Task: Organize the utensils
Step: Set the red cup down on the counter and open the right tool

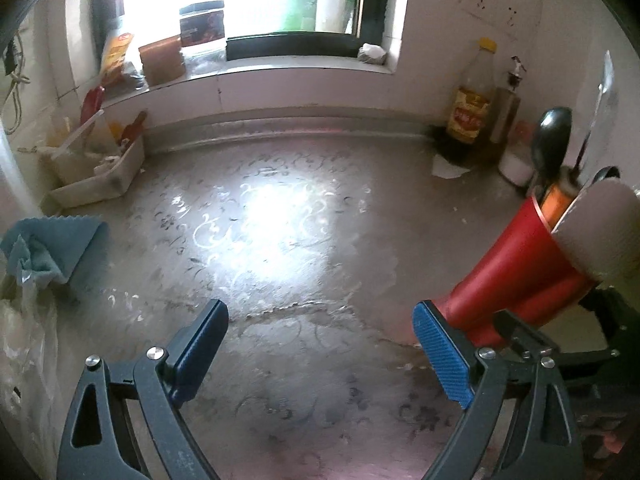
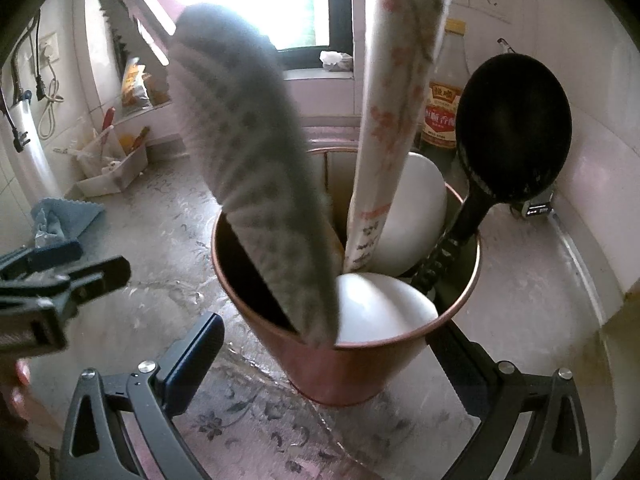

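A red cup (image 2: 340, 376) stands on the patterned counter (image 1: 280, 208). It holds a grey ribbed spatula (image 2: 248, 160), a black ladle (image 2: 512, 132), a paper-wrapped stick bundle (image 2: 396, 100) and white spoons (image 2: 412, 208). My right gripper (image 2: 324, 328) straddles the cup's base. Its left finger (image 2: 192, 360) stands apart from the cup wall, and the cup hides most of the right finger. My left gripper (image 1: 320, 312) hangs wide open over bare counter to the left of the cup (image 1: 516, 264), nothing between its fingers. It also shows at the left edge of the right wrist view, left gripper (image 2: 60, 280).
A white tray (image 1: 100, 176) with small utensils sits at the back left. A blue cloth (image 1: 52, 248) and a plastic bag (image 1: 24, 340) lie left. Sauce bottles (image 1: 472, 96) and a white dish (image 1: 516, 164) crowd the back right corner. Jars stand on the windowsill (image 1: 200, 24).
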A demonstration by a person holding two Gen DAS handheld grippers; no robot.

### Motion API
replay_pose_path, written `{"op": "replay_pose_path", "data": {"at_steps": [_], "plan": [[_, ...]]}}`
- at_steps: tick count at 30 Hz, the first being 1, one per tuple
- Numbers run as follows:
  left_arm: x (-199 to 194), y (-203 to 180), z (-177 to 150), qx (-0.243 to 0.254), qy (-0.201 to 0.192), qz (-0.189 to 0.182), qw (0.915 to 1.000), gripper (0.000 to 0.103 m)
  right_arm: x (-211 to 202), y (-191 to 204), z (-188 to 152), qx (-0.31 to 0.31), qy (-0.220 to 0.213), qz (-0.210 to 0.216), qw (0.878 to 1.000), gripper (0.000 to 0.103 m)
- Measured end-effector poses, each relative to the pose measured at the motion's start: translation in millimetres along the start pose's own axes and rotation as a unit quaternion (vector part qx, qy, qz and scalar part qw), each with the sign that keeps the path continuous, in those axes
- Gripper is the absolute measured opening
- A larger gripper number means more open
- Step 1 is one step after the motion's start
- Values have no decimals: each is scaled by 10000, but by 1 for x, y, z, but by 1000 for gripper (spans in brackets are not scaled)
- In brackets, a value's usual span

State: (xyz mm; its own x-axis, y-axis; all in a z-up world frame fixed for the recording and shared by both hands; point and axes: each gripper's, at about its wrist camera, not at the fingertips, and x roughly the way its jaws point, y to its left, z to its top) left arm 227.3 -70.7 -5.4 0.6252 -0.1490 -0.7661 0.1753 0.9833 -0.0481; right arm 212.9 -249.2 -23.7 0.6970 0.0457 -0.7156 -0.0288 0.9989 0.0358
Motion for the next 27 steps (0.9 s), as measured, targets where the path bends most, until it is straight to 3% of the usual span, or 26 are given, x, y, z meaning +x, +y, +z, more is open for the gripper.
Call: {"op": "replay_pose_path", "data": {"at_steps": [6, 9, 14, 19, 27], "plan": [[3, 3, -10, -26, 51, 23, 10000, 94, 5, 3, -5, 44, 50, -8, 10000, 103], [6, 3, -12, 39, 118, 357, 9993, 94, 5, 2, -6, 81, 72, -23, 9999, 103], [3, 8, -16, 7, 74, 332, 9994, 94, 3, 3, -10, 129, 95, -80, 9998, 103], [-2, 7, -23, 102, 28, 710, 9974, 94, -3, 7, -15, 166, 124, -157, 9997, 103], [-10, 13, -36, 174, 100, 565, 9982, 94, -16, 19, -34, 289, 157, -351, 9988, 103]]}}
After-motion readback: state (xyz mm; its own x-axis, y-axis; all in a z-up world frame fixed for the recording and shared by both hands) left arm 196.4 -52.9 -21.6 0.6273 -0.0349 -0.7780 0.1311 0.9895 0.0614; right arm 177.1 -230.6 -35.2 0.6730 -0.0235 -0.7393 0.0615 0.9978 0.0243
